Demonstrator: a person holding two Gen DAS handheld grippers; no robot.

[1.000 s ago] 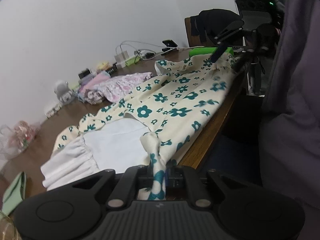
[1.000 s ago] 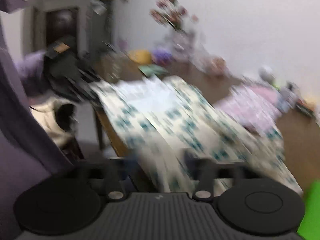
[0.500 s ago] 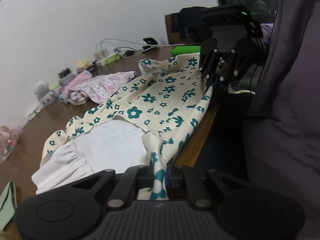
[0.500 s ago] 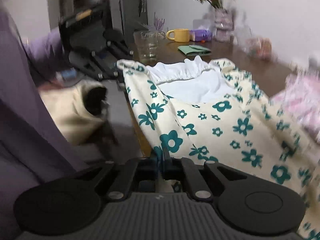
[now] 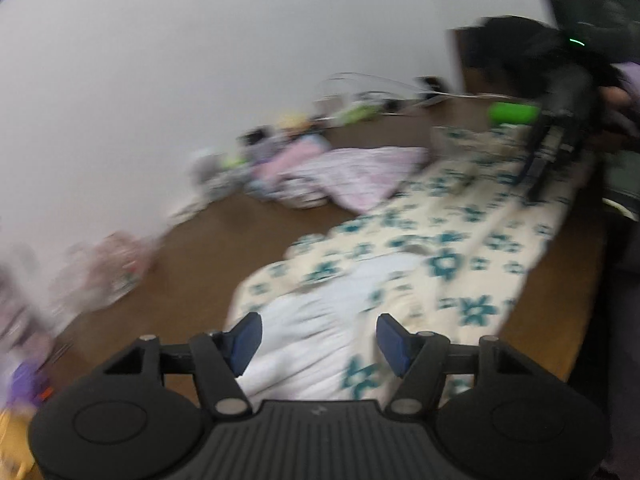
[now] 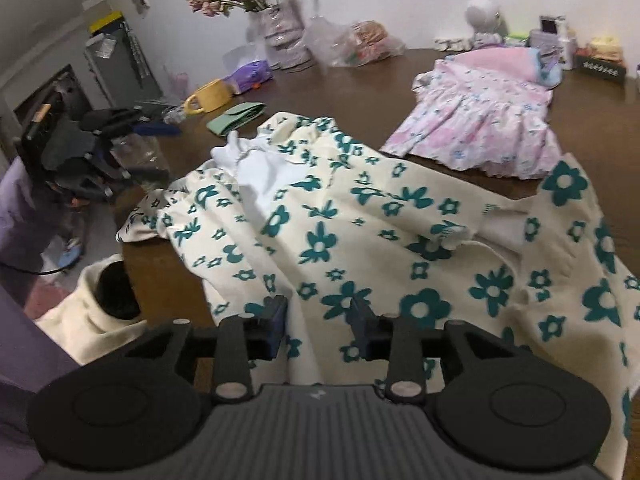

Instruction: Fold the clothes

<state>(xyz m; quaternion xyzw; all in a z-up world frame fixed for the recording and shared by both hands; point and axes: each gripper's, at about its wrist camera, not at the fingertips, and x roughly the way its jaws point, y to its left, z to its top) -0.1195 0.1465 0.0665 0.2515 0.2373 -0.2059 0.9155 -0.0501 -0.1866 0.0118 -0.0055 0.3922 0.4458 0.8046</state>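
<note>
Brown wood tabletop runs back to a white wall, cluttered along its far edge. Spread across the near half lies a cream dress with teal flowers, its white lining exposed toward 11 o'clock in the right wrist view and part of the fabric drooping over the table's front edge at 9 o'clock.

Right gripper sits low over the dress hem with its fingers parted a moderate way; cloth lies between and under them, but nothing is pinched. Left gripper has its blue-padded fingers spread wide above the white lining, gripping nothing; that view is smeared with motion blur.

At 1 o'clock from the dress rests a pink floral garment. A yellow mug and a folded green cloth sit toward 11 o'clock, with a vase of dried roses behind them at 12.
</note>
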